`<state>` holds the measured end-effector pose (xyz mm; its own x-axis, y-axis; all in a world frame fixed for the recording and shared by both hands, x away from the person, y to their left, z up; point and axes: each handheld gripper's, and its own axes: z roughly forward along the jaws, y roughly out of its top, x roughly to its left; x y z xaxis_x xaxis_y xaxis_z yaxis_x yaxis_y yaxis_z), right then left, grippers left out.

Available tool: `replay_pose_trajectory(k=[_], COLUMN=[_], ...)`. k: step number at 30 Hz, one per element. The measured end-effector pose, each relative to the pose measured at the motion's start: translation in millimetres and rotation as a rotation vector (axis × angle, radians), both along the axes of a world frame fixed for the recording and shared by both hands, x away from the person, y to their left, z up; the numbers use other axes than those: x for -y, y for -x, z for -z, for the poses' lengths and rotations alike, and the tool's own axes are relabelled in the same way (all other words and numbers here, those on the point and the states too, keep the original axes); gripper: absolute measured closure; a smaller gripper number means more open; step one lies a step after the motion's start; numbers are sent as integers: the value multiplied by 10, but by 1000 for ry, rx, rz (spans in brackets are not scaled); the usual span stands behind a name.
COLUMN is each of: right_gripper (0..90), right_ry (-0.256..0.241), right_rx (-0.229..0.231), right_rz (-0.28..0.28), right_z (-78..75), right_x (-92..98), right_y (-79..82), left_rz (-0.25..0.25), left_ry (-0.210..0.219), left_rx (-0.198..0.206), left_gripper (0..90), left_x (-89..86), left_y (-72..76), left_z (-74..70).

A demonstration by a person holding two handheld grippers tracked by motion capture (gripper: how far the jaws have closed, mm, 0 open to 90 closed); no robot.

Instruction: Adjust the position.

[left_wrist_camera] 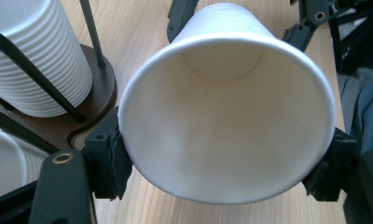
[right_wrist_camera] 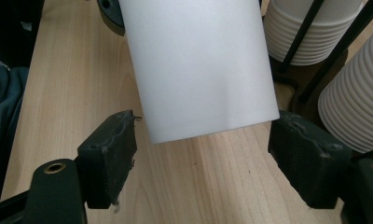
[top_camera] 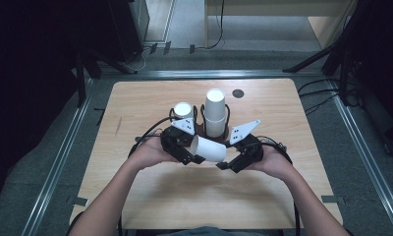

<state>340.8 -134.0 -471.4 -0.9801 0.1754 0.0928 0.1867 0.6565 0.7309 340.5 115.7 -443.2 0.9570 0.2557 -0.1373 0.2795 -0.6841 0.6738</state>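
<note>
The left gripper (top_camera: pixel 184 152) clamps a white paper cup (top_camera: pixel 209 149) by its wide rim, 1 pad (left_wrist_camera: pixel 111 161) pressed on each side – the open mouth faces that gripper's camera. The cup lies on its side above the table (top_camera: pixel 150 196), narrow base toward the right gripper (top_camera: pixel 232 160), whose pads (right_wrist_camera: pixel 107 156) stand apart, flanking the base without touching it. The cup is plain, smooth and empty. Just beyond stands a dark wire rack (top_camera: pixel 200 129) holding 2 stacks of cups (top_camera: pixel 215 113).

Left claw (top_camera: pixel 192 158), right claw (top_camera: pixel 229 163): black bodies, white dotted three-cornered plates, black cables, brass screws, worn black pads (right_wrist_camera: pixel 107 156). Forearms bare.
</note>
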Motion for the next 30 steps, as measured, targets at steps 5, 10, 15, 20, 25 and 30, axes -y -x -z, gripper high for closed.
replay_pose_trajectory(k=[5, 10, 15, 20, 25, 30], right_gripper=[237, 237, 237, 237, 242, 261], right_ry=[16, 27, 33, 39, 49, 75], right_rx=[3, 9, 6, 8, 13, 9], right_rz=[3, 8, 11, 6, 0, -12], right_z=[19, 33, 48, 62, 75, 115], right_x=[-19, -36, -51, -83, -113, -173], right_y=[0, -1, -5, 1, 9, 23], left_rz=[11, 20, 21, 22, 27, 36], left_ry=[-55, -111, -166, -203, -233, -229], left_rx=[14, 38, 51, 17, -13, -20], left_gripper=[244, 244, 244, 238, 236, 232], left_x=[41, 95, 150, 197, 258, 306], left_y=[0, -6, -6, -26, -35, -17], left_z=[-23, -37, -14, 34, 80, 74])
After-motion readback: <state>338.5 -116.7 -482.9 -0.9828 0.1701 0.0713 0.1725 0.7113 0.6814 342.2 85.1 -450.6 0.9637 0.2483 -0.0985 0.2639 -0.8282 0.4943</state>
